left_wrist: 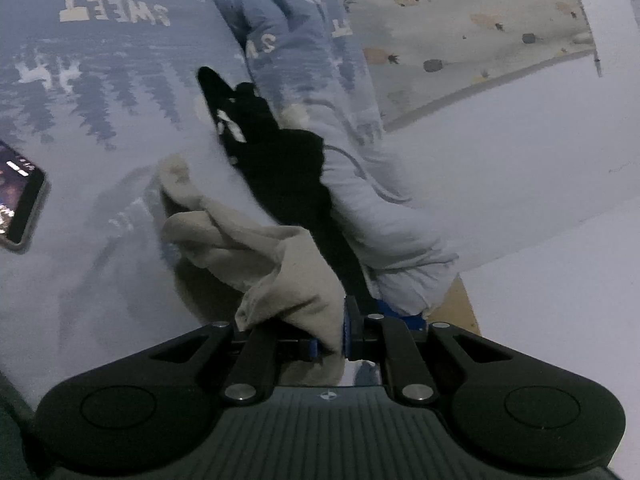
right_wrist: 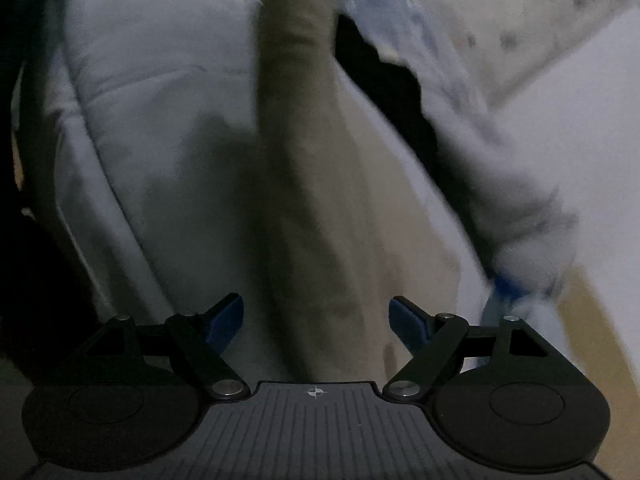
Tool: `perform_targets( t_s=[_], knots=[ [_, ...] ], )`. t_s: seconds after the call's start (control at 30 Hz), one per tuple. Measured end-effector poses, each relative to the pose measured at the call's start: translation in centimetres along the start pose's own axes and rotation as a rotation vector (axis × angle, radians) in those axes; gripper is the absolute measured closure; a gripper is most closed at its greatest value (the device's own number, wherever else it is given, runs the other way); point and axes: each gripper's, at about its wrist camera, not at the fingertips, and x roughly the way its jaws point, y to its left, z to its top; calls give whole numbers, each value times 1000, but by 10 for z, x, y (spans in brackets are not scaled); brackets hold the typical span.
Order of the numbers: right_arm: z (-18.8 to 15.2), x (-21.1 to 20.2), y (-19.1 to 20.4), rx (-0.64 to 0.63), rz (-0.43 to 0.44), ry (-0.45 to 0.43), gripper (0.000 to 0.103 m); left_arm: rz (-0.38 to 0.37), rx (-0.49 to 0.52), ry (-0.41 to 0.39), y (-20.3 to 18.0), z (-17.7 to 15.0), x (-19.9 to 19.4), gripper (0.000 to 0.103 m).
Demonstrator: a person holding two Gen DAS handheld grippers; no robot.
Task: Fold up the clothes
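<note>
My left tongs point(left_wrist: 340, 336) are pinched nearly closed on a bunched beige cloth garment point(left_wrist: 256, 252), which hangs in folds just ahead of them with a black garment point(left_wrist: 276, 160) draped behind it. Beyond and to their left spreads a pale blue sheet printed with trees and the word SWEET point(left_wrist: 100, 60); a dark smartphone point(left_wrist: 20, 200) lies on it far left. A pineapple-print cream fabric point(left_wrist: 460, 32) lies ahead to the right. My right tongs point(right_wrist: 316, 328) stand wide apart, gripping nothing, with a blurred beige cloth strip point(right_wrist: 300, 140) running ahead between them.
</note>
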Motion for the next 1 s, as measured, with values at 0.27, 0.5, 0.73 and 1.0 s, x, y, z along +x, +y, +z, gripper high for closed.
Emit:
perform_targets(
  t_s=[0.27,0.5,0.73,1.0],
  knots=[
    [-35,14,-31,74,-117,125,55,-9,-37,-18,1,12,8,89],
    [-43,-8,-49,-21,-70,35,87,7,-8,-29,0,17,8,89],
    [-6,-67,-140,39,-170,-111,87,-27,84,-89,-30,21,-25,89],
    [13,-134,-236,12,-274,-200,87,-79,125,-183,-76,12,-84,89]
  ],
)
